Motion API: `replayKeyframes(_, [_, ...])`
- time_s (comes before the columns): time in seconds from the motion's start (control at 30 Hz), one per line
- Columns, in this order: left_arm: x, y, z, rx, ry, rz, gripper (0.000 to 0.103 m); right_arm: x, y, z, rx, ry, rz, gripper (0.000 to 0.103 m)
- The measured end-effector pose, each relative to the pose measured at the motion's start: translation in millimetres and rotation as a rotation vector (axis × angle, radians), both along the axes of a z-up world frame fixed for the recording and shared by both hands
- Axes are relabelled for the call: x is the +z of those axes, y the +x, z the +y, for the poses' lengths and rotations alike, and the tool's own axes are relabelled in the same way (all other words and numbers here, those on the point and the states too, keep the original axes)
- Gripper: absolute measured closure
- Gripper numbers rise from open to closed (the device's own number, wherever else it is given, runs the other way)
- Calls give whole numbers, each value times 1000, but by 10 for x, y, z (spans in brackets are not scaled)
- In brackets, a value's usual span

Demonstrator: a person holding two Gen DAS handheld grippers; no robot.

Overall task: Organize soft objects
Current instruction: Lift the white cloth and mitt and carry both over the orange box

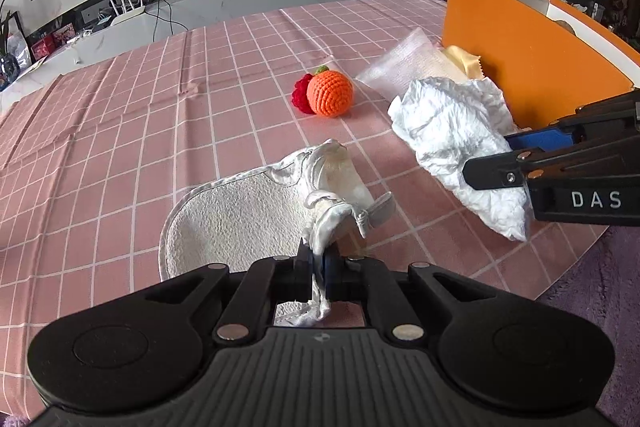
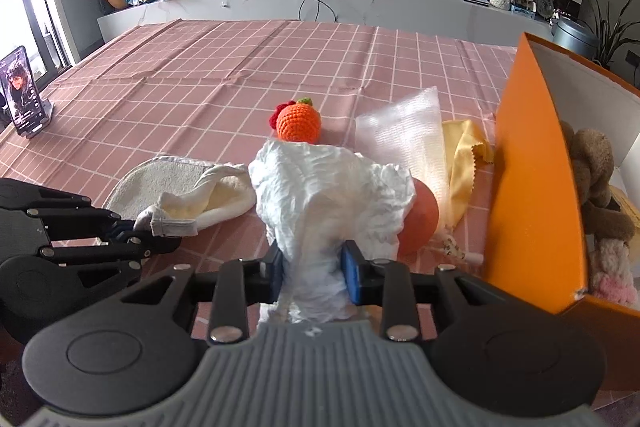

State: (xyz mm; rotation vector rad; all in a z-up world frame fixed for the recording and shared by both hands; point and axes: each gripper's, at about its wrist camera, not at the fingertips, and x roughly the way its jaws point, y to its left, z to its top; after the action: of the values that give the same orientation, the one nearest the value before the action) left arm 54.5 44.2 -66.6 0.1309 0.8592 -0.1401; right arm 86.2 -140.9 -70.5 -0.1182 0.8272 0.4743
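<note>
My left gripper (image 1: 318, 261) is shut on the strap of a cream fleece-lined cloth (image 1: 236, 215), which lies on the pink checked tablecloth (image 1: 140, 107); the cloth also shows in the right wrist view (image 2: 180, 187). My right gripper (image 2: 312, 267) is shut on a crumpled white cloth (image 2: 328, 195) and holds it beside the orange box (image 2: 528, 195); this cloth also shows in the left wrist view (image 1: 452, 131). A crocheted orange (image 1: 330, 93) with a red crocheted piece (image 1: 302, 93) lies farther back. A sheer white pouch (image 1: 400, 63) and a yellow cloth (image 1: 464, 61) lie by the box.
The orange box (image 1: 528, 55) stands open at the right table edge and holds a brown plush toy (image 2: 596, 179). An orange ball (image 2: 420, 223) is half hidden behind the white cloth. A phone on a stand (image 2: 22, 91) stands at the far left.
</note>
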Motion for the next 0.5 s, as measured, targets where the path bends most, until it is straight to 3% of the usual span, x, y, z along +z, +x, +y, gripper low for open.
replayKeyframes(0.13, [-13,-16,-7,-10,8,-1,95,-165,24,41,11,9,70,68])
replayKeyframes(0.23, [-25,-37,-4,-25,29,-9,84,-184,13,30,10,12,59,61])
replayKeyframes(0.33, [-28,-68,-48,-59,99,-24,60,-164,7,-5,3,23,60,53])
replayKeyframes(0.4, [-13,-114,-69,-93,131,-52,38,-116,-21,-31,3,27,43,44])
replayKeyframes(0.5, [10,-163,-37,-119,140,-83,28,-30,-79,-83,-8,48,4,29])
